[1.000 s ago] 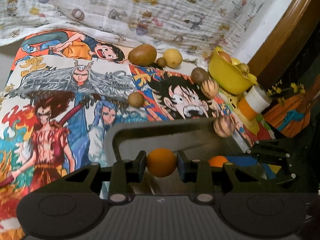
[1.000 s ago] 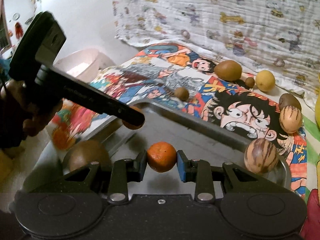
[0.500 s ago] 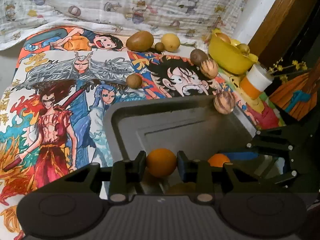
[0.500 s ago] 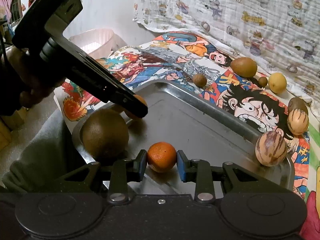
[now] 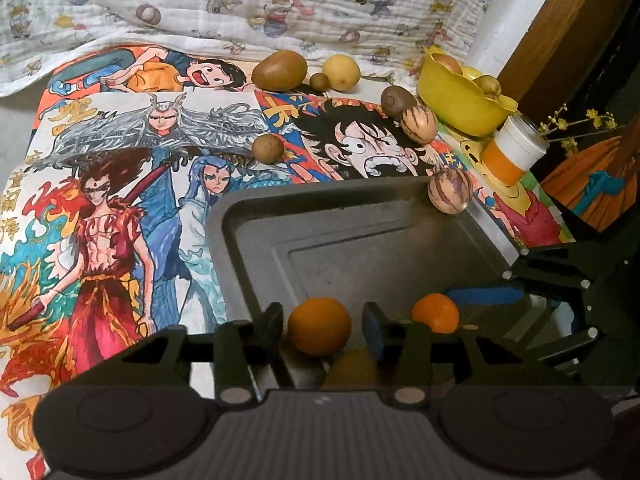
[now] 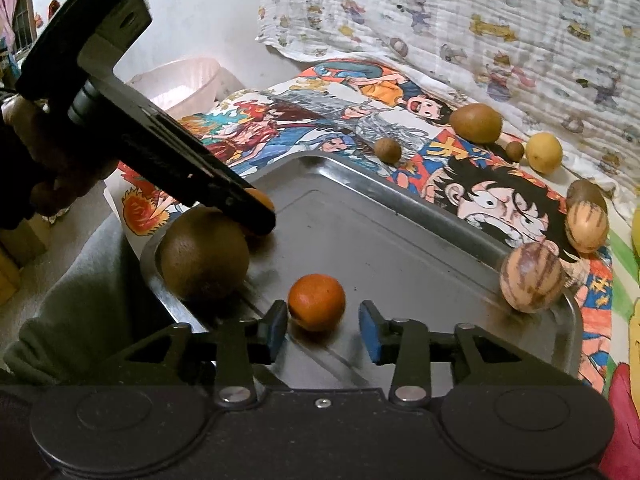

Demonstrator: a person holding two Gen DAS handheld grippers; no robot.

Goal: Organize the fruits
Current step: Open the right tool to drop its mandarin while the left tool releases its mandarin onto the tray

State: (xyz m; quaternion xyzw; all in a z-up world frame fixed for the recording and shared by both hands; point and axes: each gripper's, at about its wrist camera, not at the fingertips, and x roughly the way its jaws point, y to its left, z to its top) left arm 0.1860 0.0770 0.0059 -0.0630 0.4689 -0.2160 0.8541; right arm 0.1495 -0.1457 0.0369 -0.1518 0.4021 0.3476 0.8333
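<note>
- Left wrist view: the left tool (image 5: 323, 328) hangs over the near edge of the metal tray (image 5: 360, 240), its jaws opening; an orange (image 5: 319, 326) sits between the pads with a small gap on each side, so it is no longer clamped.
- A second orange (image 5: 435, 313) lies on the tray beside the right tool's blue pad (image 5: 486, 295).
- A striped fruit (image 5: 449, 190) rests at the tray's far right corner.
- Loose brown, yellow and striped fruits lie on the cartoon-print cloth (image 5: 120, 168) beyond the tray's far edge, and a yellow bowl (image 5: 460, 104) stands at the cloth's far right.
- Right wrist view: the right tool (image 6: 323, 328) is also opening; its orange (image 6: 317, 302) rests on the tray floor between pads that stand clear of it.
- A large brown fruit (image 6: 204, 254) sits in the tray's near left corner, under the left tool's arm.
</note>
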